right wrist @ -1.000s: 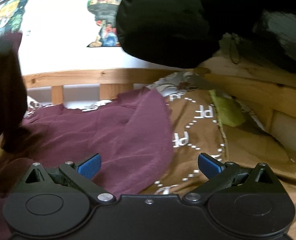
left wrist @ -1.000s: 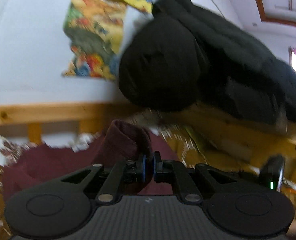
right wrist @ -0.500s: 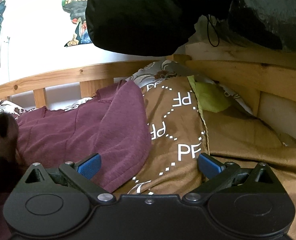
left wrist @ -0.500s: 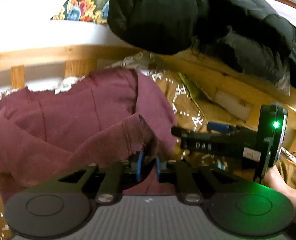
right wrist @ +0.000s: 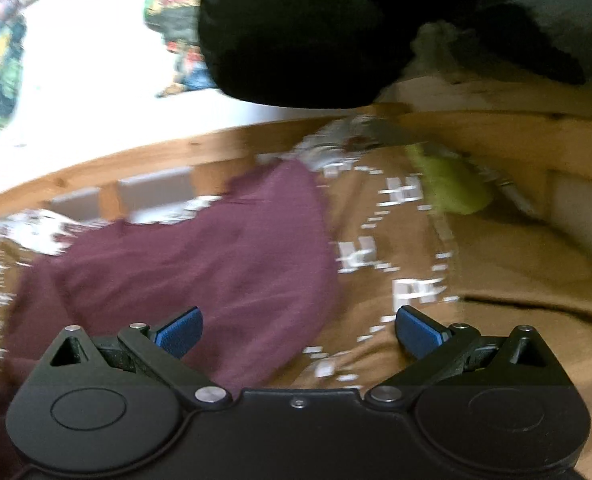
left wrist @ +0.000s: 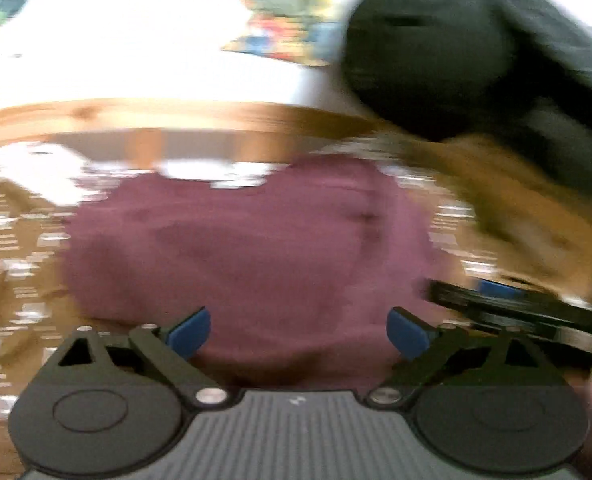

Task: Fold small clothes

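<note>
A maroon garment lies folded over on the brown patterned bedspread; it also shows in the right wrist view. My left gripper is open and empty just above the garment's near edge. My right gripper is open and empty over the garment's right edge and the bedspread. The right gripper also shows at the right of the left wrist view. Both views are blurred by motion.
A wooden bed rail runs behind the garment and also shows in the right wrist view. A black puffy jacket hangs over the rail at upper right. A lime-green cloth lies near the rail. Posters hang on the white wall.
My left gripper has opened and let go of the maroon garment, which now lies folded flat. My right gripper stayed open and shifted slightly.
</note>
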{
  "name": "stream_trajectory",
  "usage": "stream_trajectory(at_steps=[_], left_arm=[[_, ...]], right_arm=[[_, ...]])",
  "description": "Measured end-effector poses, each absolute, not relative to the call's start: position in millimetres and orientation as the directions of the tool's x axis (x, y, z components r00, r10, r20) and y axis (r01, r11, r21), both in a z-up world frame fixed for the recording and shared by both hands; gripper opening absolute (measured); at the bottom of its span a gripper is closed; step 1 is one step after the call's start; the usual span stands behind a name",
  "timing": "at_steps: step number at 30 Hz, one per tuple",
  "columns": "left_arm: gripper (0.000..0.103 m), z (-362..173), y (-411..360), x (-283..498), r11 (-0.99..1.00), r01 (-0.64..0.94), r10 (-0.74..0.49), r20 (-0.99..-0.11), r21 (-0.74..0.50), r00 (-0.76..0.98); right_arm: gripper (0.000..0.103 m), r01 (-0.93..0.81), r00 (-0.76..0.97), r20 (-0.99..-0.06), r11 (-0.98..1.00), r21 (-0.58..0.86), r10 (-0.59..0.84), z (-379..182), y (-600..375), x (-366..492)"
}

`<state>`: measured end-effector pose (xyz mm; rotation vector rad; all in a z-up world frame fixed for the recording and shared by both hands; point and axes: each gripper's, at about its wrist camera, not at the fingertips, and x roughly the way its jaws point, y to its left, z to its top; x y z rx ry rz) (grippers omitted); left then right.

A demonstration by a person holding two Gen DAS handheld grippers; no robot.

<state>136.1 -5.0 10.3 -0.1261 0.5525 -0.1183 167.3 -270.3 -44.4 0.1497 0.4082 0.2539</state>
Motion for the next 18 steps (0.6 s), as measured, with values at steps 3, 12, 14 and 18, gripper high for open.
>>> stream_trajectory(at_steps=[3, 12, 14, 18], left_arm=[[0.097, 4, 29, 152, 0.982, -0.155, 0.07, -0.554, -0.109, 0.829], [0.097, -24, 104, 202, 0.893, -0.438, 0.265, -0.668, -0.101, 0.695], [0.097, -28, 106, 209, 0.896, -0.43, 0.247, -0.679, -0.113, 0.692], [0.097, -37, 97, 225, 0.906, -0.42, 0.269, -0.695, -0.052, 0.667]], right_arm=[[0.101, -0.342, 0.831, -0.364, 0.902, 0.263, 0.421, -44, -257, 164], [0.056, -0.476, 0.726, -0.443, 0.849, 0.228, 0.526, -57, -218, 165], [0.024, -0.472, 0.714, -0.459, 0.848, 0.243, 0.529, -58, -219, 168], [0.016, -0.424, 0.734, -0.431, 0.85, 0.313, 0.525, -51, -235, 170]])
